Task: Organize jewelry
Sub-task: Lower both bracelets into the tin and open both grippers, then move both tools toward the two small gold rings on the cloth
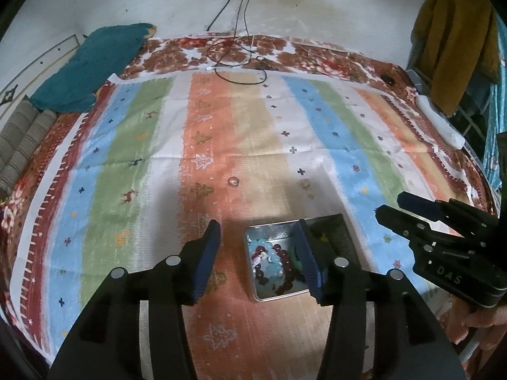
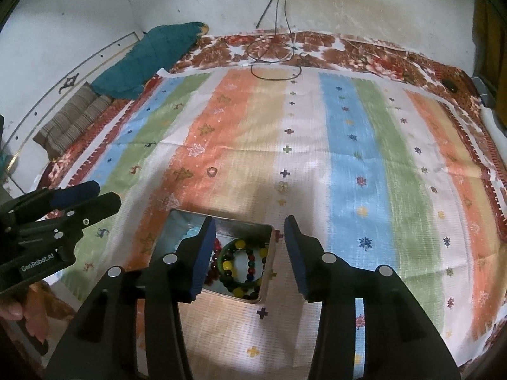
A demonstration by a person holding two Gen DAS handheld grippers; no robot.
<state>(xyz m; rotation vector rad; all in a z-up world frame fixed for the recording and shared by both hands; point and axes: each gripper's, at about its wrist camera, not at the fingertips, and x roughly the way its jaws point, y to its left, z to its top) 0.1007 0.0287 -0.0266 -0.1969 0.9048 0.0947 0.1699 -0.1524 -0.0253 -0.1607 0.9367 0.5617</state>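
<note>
A metal tin (image 1: 250,281) (image 2: 267,266) sits on the striped cloth and holds several bead bracelets: pale blue and dark red ones (image 1: 271,261), and a green one with coloured beads (image 2: 242,266). A small ring (image 1: 233,181) (image 2: 211,171) lies on the cloth beyond the tin. My left gripper (image 1: 258,259) is open and empty, its right finger over the tin. My right gripper (image 2: 250,253) is open and empty, hovering just above the tin. Each gripper shows in the other's view: the right one (image 1: 412,215) and the left one (image 2: 85,199).
The striped cloth (image 1: 221,126) covers a floral bed. A teal pillow (image 1: 92,66) and a striped bolster (image 1: 22,145) lie at the far left. Black cables (image 1: 237,60) trail from the wall onto the bed. A mustard garment (image 1: 453,41) hangs at the right.
</note>
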